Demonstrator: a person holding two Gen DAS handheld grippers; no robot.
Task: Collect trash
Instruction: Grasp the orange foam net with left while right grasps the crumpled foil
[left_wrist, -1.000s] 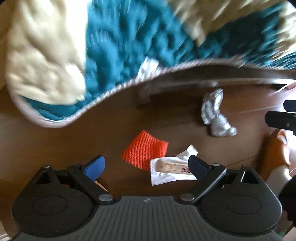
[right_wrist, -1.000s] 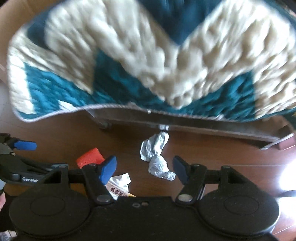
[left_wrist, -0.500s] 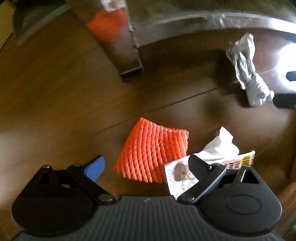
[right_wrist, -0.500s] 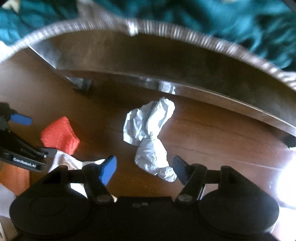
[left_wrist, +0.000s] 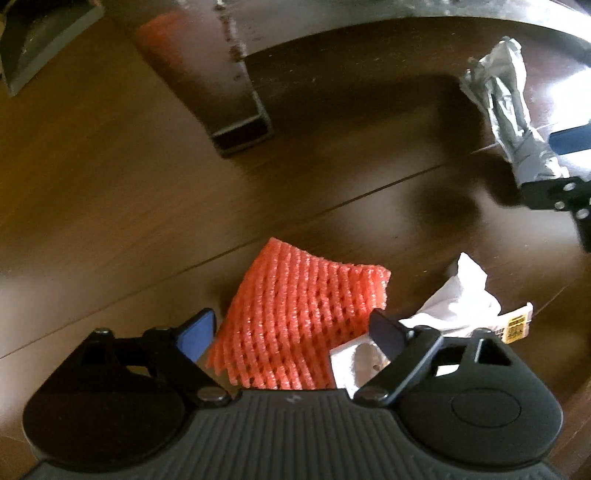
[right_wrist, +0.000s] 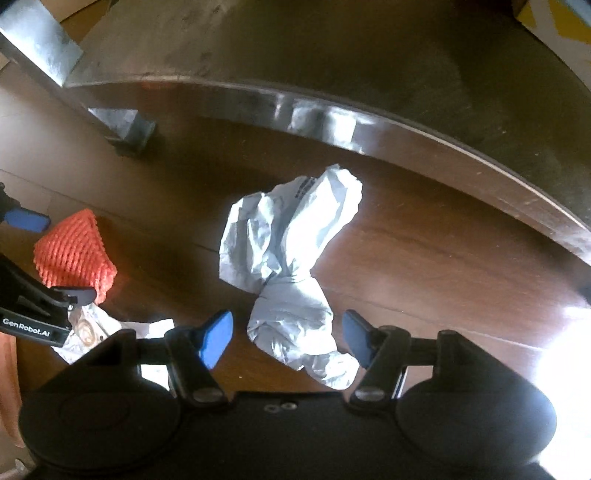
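Observation:
An orange foam net (left_wrist: 306, 325) lies on the dark wood floor between the fingers of my left gripper (left_wrist: 291, 334), whose jaws are closing; the pads stand apart from it. A white wrapper (left_wrist: 454, 306) with a yellow label lies under the right finger. In the right wrist view a crumpled grey-white bag (right_wrist: 288, 266) lies on the floor, its lower end between the fingers of my right gripper (right_wrist: 288, 338), whose jaws are closing without touching it. The orange net (right_wrist: 74, 254) and the left gripper (right_wrist: 37, 291) show at the left there. The bag (left_wrist: 506, 110) appears far right in the left view.
A metal furniture leg (left_wrist: 236, 122) stands on the floor beyond the orange net. A curved metal rail (right_wrist: 332, 125) of the furniture runs above the bag. Bright glare (right_wrist: 565, 354) lies on the floor at the right.
Both grippers have dropped close to the floor; the teal and cream blanket has left view. The net and the bag now lie between the fingers, and both jaws have narrowed a little.

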